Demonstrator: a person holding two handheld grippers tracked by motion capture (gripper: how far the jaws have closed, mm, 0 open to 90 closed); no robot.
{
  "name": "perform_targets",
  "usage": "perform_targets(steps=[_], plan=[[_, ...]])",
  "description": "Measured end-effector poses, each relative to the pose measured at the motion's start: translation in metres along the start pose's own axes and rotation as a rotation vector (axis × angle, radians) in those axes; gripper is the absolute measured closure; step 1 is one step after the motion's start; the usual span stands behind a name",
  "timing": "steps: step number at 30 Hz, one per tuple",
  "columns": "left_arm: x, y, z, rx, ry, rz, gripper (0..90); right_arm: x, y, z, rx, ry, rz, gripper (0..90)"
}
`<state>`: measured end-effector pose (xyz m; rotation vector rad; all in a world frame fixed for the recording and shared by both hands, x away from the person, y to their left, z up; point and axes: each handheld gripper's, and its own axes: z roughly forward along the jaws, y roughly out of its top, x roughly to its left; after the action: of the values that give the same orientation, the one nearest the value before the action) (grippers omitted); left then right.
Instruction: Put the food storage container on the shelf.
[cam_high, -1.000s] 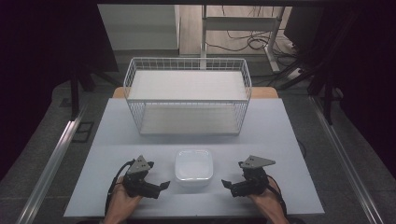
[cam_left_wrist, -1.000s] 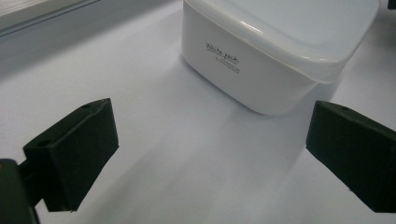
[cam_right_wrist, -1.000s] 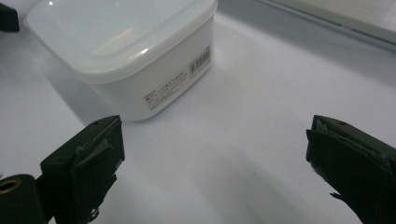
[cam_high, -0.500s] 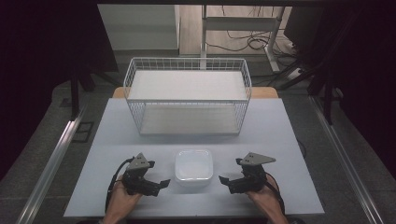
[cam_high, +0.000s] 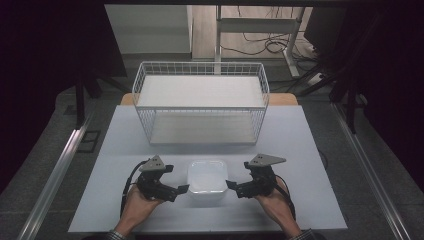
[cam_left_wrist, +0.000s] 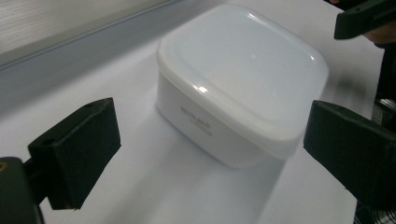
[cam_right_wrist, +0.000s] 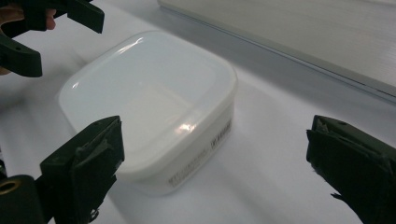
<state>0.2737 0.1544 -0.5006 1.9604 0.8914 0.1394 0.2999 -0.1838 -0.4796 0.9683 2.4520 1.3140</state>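
A white, square plastic container (cam_high: 206, 176) with a lid on sits on the white table (cam_high: 300, 150) near its front edge. My left gripper (cam_high: 177, 179) is open just left of it, jaws pointing at its left side without touching. My right gripper (cam_high: 238, 175) is open just right of it, also apart from it. In the left gripper view the container (cam_left_wrist: 240, 88) lies ahead of the open left gripper (cam_left_wrist: 212, 121), with the right gripper (cam_left_wrist: 364, 18) beyond. In the right gripper view the container (cam_right_wrist: 149, 98) lies ahead-left of the open right gripper (cam_right_wrist: 215, 140).
A white wire basket (cam_high: 200, 100) with a shelf inside stands on the table behind the container, with a strip of bare tabletop between them. The left gripper (cam_right_wrist: 46, 28) shows past the container in the right gripper view. Dark floor and table legs lie beyond.
Both grippers have edged slightly inward and forward toward the container's sides. The container has not moved.
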Motion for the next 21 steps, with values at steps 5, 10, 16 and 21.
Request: perform_targets(steps=[5,10,16,21], plan=[[0.002,0.011,0.013,0.033,-0.012,0.005,5.0,0.005,0.008,0.013,0.048,-0.022,-0.006,4.0],[0.001,0.02,0.028,0.077,-0.021,0.022,7.4,0.011,0.017,0.027,0.094,-0.005,-0.003,1.7],[0.006,0.018,0.037,0.094,-0.076,-0.023,12.0,0.006,0.018,0.042,0.167,0.072,0.087,10.2],[0.007,0.013,0.035,0.098,-0.134,-0.089,18.9,0.003,0.015,0.039,0.19,0.15,0.163,23.0]])
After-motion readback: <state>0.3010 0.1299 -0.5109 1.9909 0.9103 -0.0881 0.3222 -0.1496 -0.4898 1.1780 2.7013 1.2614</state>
